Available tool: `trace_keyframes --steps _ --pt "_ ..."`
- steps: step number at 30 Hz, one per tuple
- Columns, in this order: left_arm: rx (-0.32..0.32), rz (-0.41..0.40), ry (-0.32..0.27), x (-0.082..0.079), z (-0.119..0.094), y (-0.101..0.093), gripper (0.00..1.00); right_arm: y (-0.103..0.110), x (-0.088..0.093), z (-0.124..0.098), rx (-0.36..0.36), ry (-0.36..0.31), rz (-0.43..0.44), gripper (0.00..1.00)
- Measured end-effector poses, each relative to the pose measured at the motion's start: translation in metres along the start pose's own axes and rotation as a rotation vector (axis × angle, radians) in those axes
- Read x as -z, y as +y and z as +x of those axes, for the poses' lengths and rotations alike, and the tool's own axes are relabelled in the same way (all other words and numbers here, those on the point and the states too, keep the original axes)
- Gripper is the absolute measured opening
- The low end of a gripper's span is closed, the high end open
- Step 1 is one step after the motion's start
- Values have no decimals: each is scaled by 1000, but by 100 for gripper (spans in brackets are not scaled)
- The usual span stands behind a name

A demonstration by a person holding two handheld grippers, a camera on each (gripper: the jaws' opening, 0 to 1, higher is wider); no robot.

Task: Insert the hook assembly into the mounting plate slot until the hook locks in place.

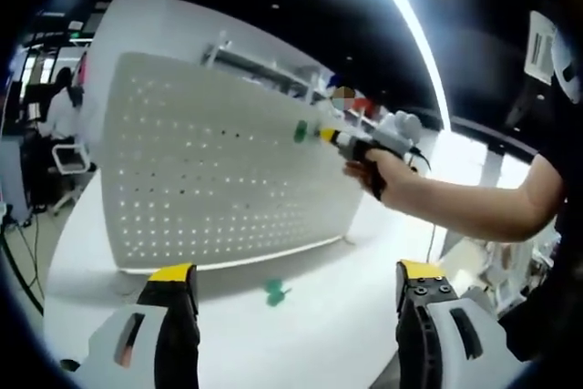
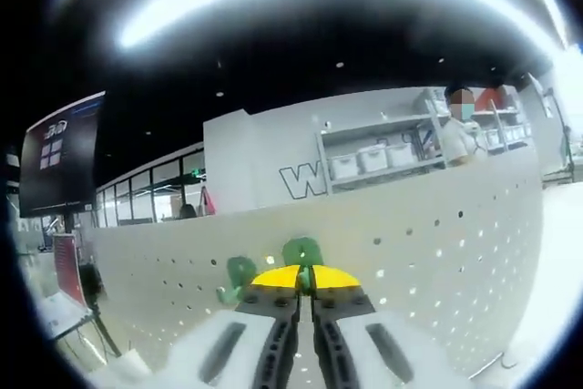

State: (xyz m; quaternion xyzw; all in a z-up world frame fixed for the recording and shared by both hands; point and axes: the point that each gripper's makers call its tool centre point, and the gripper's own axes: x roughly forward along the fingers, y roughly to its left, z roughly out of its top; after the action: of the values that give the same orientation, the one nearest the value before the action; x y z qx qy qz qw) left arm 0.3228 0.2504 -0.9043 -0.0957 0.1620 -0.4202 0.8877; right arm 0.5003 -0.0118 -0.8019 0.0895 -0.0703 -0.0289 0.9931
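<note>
A white perforated mounting plate (image 1: pixel 209 170) stands upright on the white table (image 1: pixel 310 334). In the left gripper view, a hand brings the right gripper (image 1: pixel 326 135) in from the right, holding a green hook (image 1: pixel 301 131) against the plate's upper right area. Another green hook (image 1: pixel 276 293) lies on the table in front of the plate. My left gripper (image 1: pixel 296 272) is open and empty, its yellow-tipped jaws wide apart above the table. In the right gripper view, the right gripper (image 2: pixel 306 278) is shut on the green hook (image 2: pixel 302 250) right at the plate (image 2: pixel 437 243). A green part (image 2: pixel 239 275) shows just left of it.
The person's forearm (image 1: pixel 465 207) reaches across the right side. An office chair (image 1: pixel 68 166) and a seated person are far left beyond the table. Behind the plate are shelves with bins (image 2: pixel 373 159), a standing person (image 2: pixel 460 134) and a dark screen (image 2: pixel 59 152).
</note>
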Motion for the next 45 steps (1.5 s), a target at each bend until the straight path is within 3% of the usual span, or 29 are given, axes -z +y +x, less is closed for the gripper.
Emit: trace_keyframes --steps 17,32,45 --pt "-2 -11 9 4 1 0 90 -4 7 4 14 9 7 0" --pt "-8 -24 6 7 -5 -3 90 1 10 0 -4 77 -31 5" --pt "-12 -7 14 7 -9 -5 93 0 -22 -6 -16 37 -35 20"
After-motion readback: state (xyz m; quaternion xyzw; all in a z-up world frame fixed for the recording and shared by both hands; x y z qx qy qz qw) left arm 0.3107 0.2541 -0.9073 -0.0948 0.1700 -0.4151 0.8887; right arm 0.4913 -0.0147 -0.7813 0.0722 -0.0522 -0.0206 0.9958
